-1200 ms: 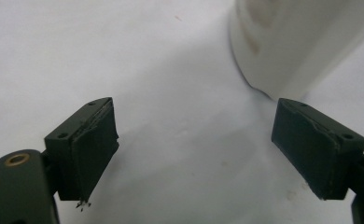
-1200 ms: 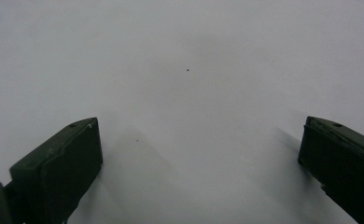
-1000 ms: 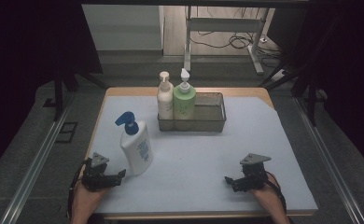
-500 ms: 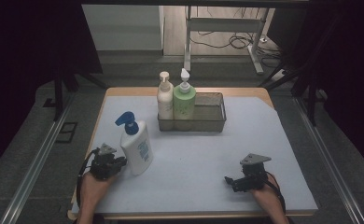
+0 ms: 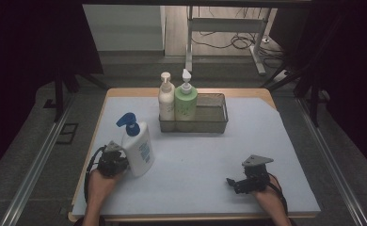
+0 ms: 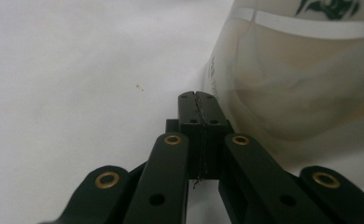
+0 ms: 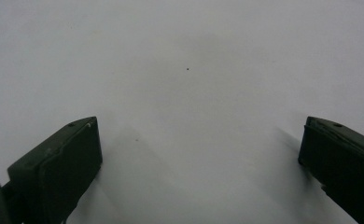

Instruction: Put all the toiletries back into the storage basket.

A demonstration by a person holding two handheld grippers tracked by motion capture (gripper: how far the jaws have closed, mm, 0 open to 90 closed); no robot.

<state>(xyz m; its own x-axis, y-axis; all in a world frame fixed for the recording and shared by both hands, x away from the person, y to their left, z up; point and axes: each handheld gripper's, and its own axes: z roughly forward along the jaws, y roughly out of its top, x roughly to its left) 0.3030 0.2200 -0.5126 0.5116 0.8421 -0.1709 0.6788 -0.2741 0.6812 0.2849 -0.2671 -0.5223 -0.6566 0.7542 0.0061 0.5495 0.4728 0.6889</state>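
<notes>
We see the left gripper (image 5: 117, 161) at about eight o'clock on the table (image 5: 266, 101), held low over the pale sheet (image 5: 210, 160) that covers most of the top. Its jaws have just been closing and now sit pressed together with nothing between them; in the left gripper view the closed tips (image 6: 198, 108) lie just beside the lower wall of the white bottle (image 6: 301, 93), at its left. From above, that white bottle (image 5: 138, 149) with its blue pump (image 5: 127, 123) stands upright at the nine o'clock side of the sheet, the left gripper right against its left flank.

The right gripper (image 5: 240, 181) rests at about five o'clock, well apart from the bottle. In the right gripper view its jaws stand wide apart over bare sheet (image 7: 185, 70), holding nothing.

At twelve o'clock a dark mesh basket (image 5: 210, 123) sits on the sheet. A cream pump bottle (image 5: 166, 101) and a green pump bottle (image 5: 186, 102) stand side by side, touching, in its left end.
</notes>
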